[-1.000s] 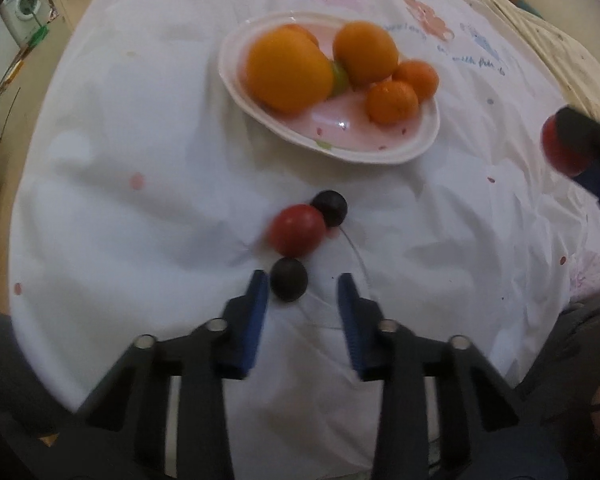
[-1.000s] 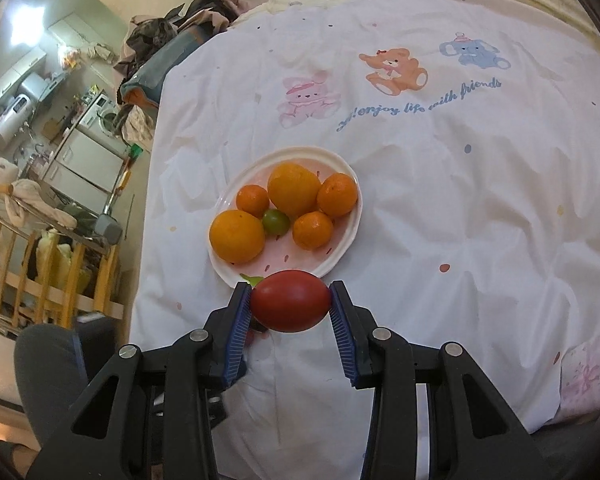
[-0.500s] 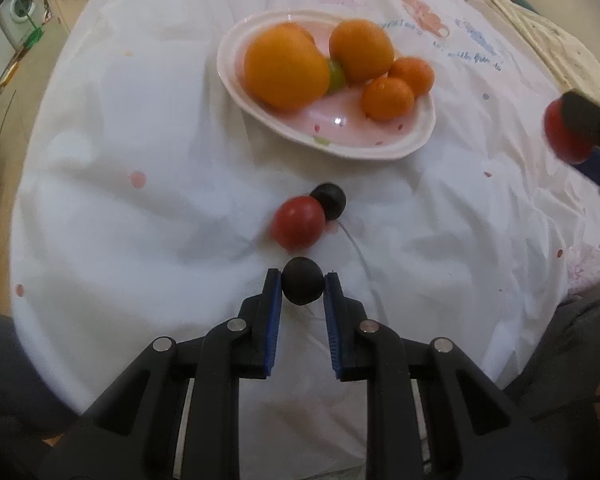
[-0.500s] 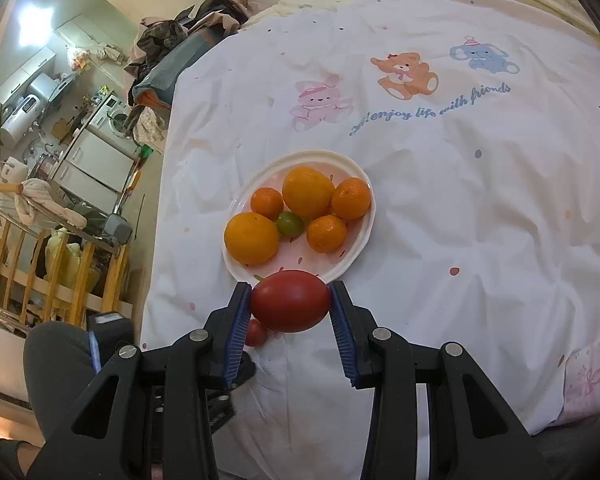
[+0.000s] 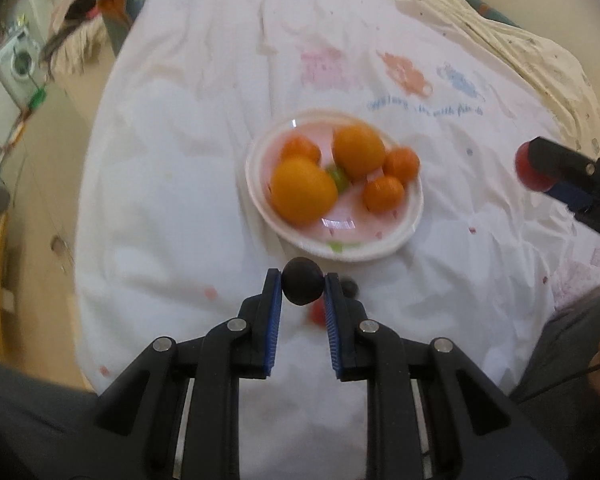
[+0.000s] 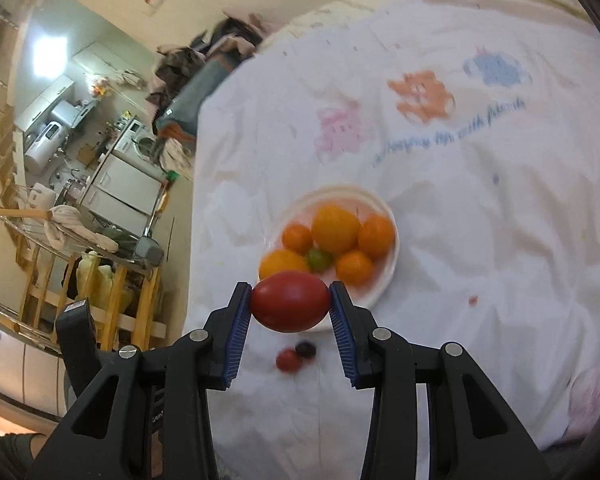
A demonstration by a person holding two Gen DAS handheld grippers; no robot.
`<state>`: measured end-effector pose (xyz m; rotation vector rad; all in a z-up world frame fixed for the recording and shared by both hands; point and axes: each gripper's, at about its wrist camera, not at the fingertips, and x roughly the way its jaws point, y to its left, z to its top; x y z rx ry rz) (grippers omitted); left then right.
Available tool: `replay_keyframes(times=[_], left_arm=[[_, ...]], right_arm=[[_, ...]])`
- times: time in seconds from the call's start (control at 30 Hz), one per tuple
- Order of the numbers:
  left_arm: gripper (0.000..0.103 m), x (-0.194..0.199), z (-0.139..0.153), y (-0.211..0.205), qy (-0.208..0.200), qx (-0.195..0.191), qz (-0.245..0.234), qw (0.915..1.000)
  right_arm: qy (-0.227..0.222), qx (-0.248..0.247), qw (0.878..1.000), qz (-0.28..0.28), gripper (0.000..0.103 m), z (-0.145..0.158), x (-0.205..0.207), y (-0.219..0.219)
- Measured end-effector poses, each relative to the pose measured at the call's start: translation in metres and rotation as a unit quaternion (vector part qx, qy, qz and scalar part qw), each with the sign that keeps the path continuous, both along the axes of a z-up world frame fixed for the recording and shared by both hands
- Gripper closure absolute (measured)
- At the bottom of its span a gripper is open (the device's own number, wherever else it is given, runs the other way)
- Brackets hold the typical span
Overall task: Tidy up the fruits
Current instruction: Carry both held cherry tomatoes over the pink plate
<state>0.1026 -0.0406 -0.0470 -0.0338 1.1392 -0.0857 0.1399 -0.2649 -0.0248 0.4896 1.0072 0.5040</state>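
Note:
My left gripper (image 5: 302, 285) is shut on a small dark round fruit (image 5: 302, 286) and holds it above the cloth, just short of the pink plate (image 5: 412, 216). The plate holds several oranges (image 5: 303, 191) and a small green fruit (image 5: 339, 177). A small red fruit (image 5: 317, 313) and a second dark fruit (image 5: 350, 287) lie on the cloth, partly hidden behind my left fingers. My right gripper (image 6: 291, 307) is shut on a large red tomato (image 6: 290, 306), raised above the plate's (image 6: 384, 284) near rim. It also shows in the left wrist view (image 5: 534, 170).
A white printed cloth (image 5: 188, 208) covers the round table. The small red fruit (image 6: 287, 359) and the dark fruit (image 6: 305, 349) lie together on it below my right gripper. A wooden rack (image 6: 100, 292) and kitchen units stand off the table's left edge.
My left gripper closed on the dark fruit and lifted it off the cloth, up and towards the plate. My right gripper rose higher with the tomato.

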Motion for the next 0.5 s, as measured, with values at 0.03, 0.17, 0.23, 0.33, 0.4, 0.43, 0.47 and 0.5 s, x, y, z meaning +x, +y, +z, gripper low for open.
replay_keyframes(times=[0.03, 0.17, 0.23, 0.33, 0.4, 0.43, 0.47, 0.5], left_arm=[[0.086, 0.007, 0.004, 0.003, -0.005, 0.002, 0.0, 1.0], [0.086, 0.031, 0.015, 0.016, -0.015, 0.003, 0.004, 0.9999], [0.086, 0.043, 0.018, 0.019, -0.022, 0.004, 0.004, 0.9997], [0.086, 0.062, 0.021, 0.021, -0.03, 0.005, 0.0, 0.9995], [0.086, 0.075, 0.019, 0.021, -0.032, 0.001, -0.005, 0.9995], [0.086, 0.08, 0.017, 0.021, -0.032, -0.001, -0.009, 0.9995], [0.085, 0.087, 0.015, 0.02, -0.031, -0.002, -0.014, 0.9994], [0.085, 0.094, 0.011, 0.019, -0.029, -0.001, -0.019, 0.9994]], right_arm=[[-0.004, 0.001, 1.0, -0.002, 0.062, 0.004, 0.007, -0.001], [-0.005, 0.0, 1.0, -0.012, 0.062, 0.007, 0.03, -0.007], [-0.004, 0.004, 1.0, -0.015, 0.062, 0.006, 0.046, -0.01], [0.006, 0.007, 1.0, -0.018, 0.062, 0.003, 0.066, -0.011], [0.013, 0.003, 1.0, -0.017, 0.062, -0.001, 0.078, -0.009], [0.016, 0.0, 1.0, -0.016, 0.062, -0.004, 0.083, -0.007], [0.019, -0.005, 1.0, -0.014, 0.062, -0.007, 0.088, -0.005], [0.023, -0.01, 1.0, -0.012, 0.062, -0.01, 0.095, -0.002]])
